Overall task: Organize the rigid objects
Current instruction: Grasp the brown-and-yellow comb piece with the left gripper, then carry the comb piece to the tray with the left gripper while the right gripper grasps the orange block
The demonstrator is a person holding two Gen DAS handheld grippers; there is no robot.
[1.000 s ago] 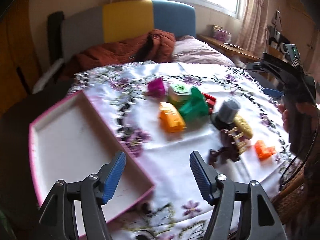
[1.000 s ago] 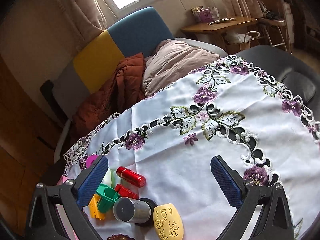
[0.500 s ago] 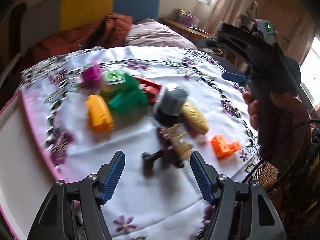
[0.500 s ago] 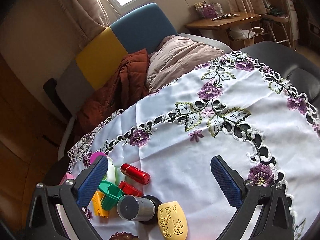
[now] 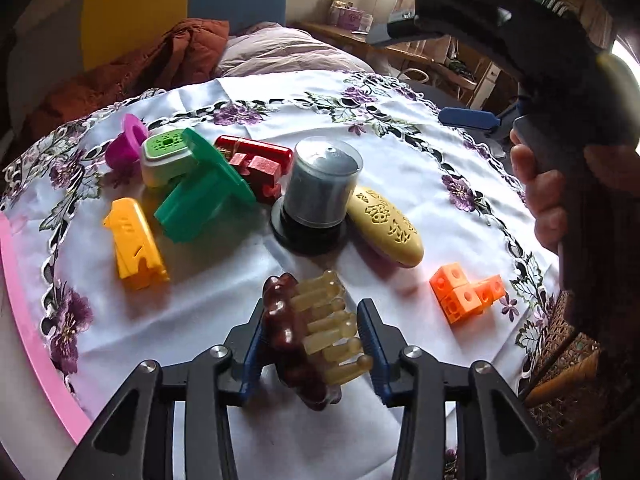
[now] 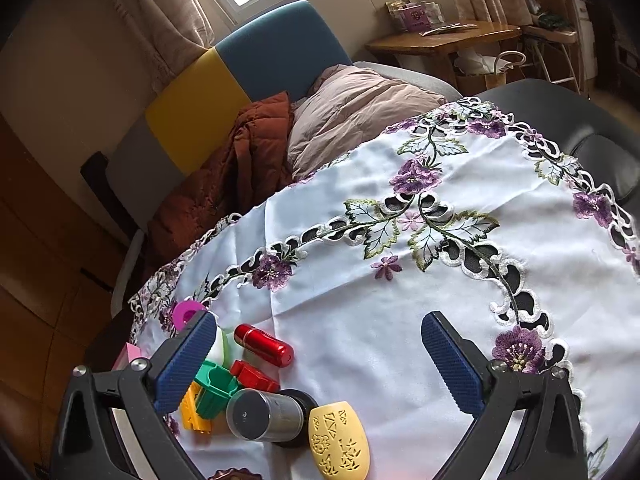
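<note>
While the left gripper sits low over the embroidered tablecloth, its blue pads are drawn in on either side of the brown massage comb, one against the dark wavy spine and the other at the tips of the pale prongs. It looks pinched, though I cannot tell whether it has left the cloth. To do this well, I would squeeze firmly before lifting, since the prong side offers only rounded tips and the piece could twist; then raise it straight up, clear of the grey canister and the yellow oval case just beyond, and carry it left to the pink-rimmed tray at the cloth's edge. The right gripper hangs wide apart over bare cloth, holding nothing, with the toy pile at its lower left. Compared with half a second ago, the left claw has dropped forward and narrowed from a broad gape to a clasp on the comb. The right view has barely shifted.
</note>
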